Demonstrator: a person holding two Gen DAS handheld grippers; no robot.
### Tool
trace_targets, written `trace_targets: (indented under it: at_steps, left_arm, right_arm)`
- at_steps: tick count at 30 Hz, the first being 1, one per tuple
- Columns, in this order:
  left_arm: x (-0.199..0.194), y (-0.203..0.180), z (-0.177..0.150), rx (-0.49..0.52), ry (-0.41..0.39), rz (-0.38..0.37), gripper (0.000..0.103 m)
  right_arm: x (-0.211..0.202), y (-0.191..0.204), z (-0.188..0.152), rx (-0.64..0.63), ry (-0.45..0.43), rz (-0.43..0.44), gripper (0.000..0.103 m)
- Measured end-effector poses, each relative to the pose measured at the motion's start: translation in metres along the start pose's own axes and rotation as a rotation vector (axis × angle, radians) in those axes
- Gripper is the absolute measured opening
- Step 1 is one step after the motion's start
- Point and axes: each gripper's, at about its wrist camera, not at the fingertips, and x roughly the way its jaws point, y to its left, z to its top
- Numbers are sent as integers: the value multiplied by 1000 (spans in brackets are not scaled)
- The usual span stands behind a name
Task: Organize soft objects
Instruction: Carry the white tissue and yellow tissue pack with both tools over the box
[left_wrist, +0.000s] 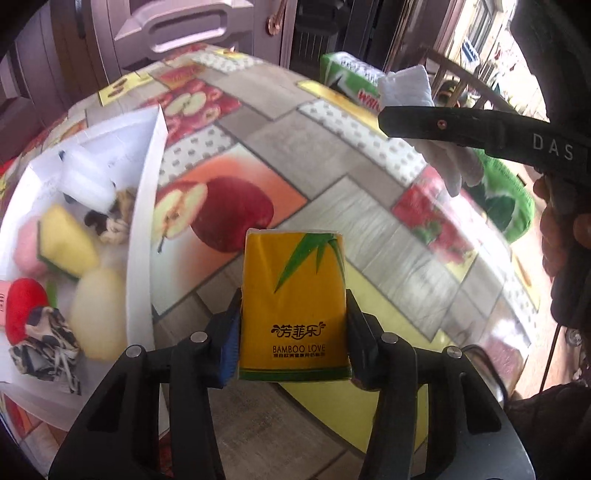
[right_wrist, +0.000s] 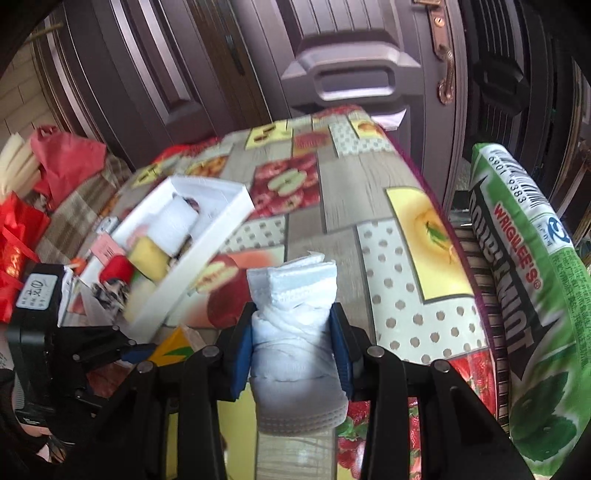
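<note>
Left tool (left_wrist: 293, 332) grips glossy rectangular tissue pack (left_wrist: 293, 302) | right tool (right_wrist: 291, 343) squeezes soft rolled white cloth (right_wrist: 295, 321)

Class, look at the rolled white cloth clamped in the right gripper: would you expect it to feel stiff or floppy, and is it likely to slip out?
The white cloth probably squashes easily: it pinches in between the right gripper's pads. It is likely floppy, since its loose folded top leans and its lower end sags below the jaws. Slipping seems unlikely, as the wrinkled fabric is gripped on both sides.
</note>
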Motion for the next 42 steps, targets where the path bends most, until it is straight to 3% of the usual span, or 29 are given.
trace_targets:
  at_steps: [6, 11, 16, 26, 42]
  left_arm:
    - [-55, -5, 24, 15, -148, 74, 48]
    - [-117, 14, 41, -72, -289, 152, 48]
    - [-158, 38, 38, -161, -381, 231, 48]
    - [-179, 63, 15, -264, -426, 282, 48]
    - [-190, 62, 7, -284, -449, 296, 48]
  right_arm:
    - [-33, 11, 14, 6, -106, 11, 38]
    - [-63, 20, 29, 30, -211, 66, 38]
    - [-86, 33, 40, 31, -291, 88, 38]
    - [-86, 57, 44, -17, -287, 113, 38]
    - [-92, 71, 43, -50, -278, 129, 38]
